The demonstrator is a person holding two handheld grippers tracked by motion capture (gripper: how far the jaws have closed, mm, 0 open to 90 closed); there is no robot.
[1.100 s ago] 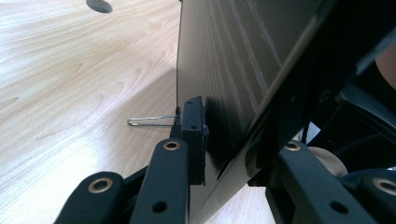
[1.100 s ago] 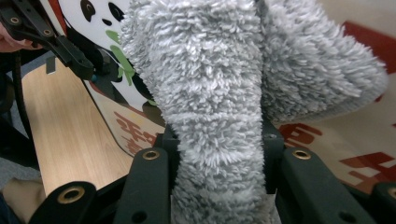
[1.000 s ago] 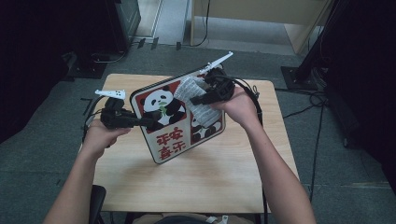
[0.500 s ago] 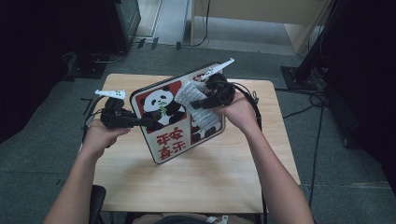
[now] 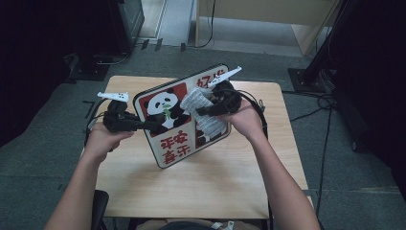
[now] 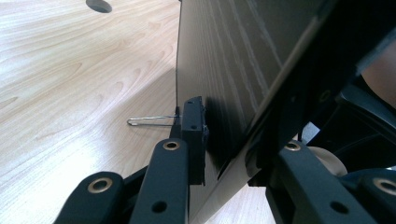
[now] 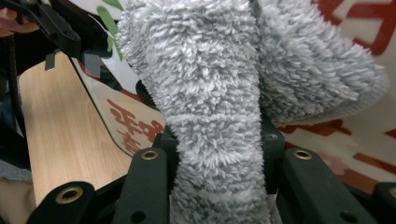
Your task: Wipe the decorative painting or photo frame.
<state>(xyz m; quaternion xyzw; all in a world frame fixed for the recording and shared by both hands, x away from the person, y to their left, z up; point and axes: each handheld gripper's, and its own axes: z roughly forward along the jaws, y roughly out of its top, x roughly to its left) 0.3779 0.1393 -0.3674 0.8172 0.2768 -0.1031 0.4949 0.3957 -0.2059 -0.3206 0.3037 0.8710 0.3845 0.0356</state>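
- A person at a wooden desk (image 5: 201,187) props a panda sign board (image 5: 179,120) on its lower edge near the desk's middle, its face tilted up and leaning towards the far edge.
- The left gripper (image 5: 143,125) is clamped on the board's left edge; in the left gripper view its jaws pinch the thin panel (image 6: 224,60) from front and back beside a small black fitting (image 6: 192,123).
- The right gripper (image 5: 203,111) is closed on a folded grey fleecy cloth (image 5: 203,112), which rests against the board's face near the far right corner of the desk; its own view shows the pile bunched between the jaws (image 7: 212,140).
- The board looks stiff, flat, light and smooth-faced, likely to slide or swing if gripped only at one edge; an edge grip near mid-height seems soundest.
- The cloth looks soft and limp, best held by a thick fold.
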